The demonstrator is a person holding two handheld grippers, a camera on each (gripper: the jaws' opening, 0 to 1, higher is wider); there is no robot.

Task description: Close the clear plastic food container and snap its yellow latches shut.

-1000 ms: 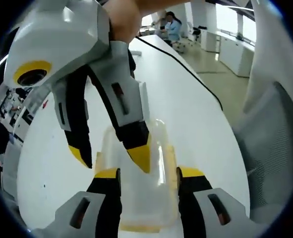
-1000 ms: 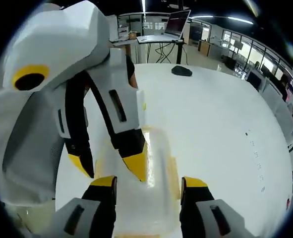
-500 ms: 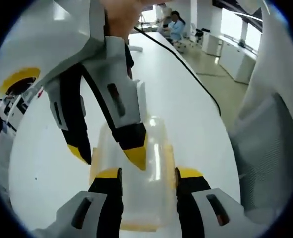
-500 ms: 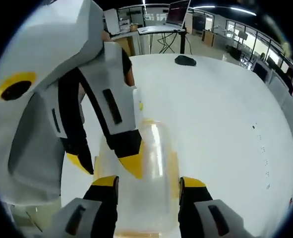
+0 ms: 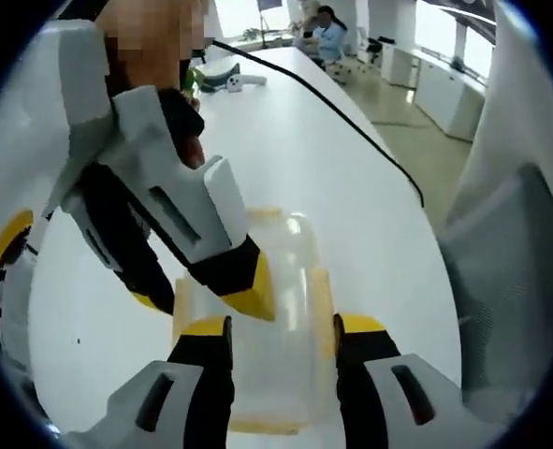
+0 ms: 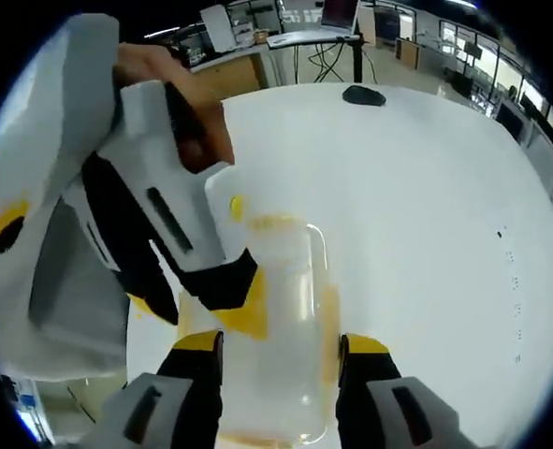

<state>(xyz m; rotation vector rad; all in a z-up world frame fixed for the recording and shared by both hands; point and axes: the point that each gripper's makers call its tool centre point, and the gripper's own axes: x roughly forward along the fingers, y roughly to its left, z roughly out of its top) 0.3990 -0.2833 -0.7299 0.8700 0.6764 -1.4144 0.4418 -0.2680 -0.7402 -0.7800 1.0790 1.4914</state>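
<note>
Your right claw [image 5: 201, 304] has tipped lower onto the lidded container [image 5: 257, 327], both open claws straddling it empty, so its yellow latches [image 6: 327, 323] come next.

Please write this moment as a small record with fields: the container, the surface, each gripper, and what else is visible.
container: clear plastic food container with yellow latches on its long sides, lying flat
surface: white table
left gripper: jaws open, one on each side of the container
right gripper: jaws open, straddling the container from the opposite end
contact: cannot tell whether any tip presses on the container
background: black cable on the table; dark computer mouse
</note>
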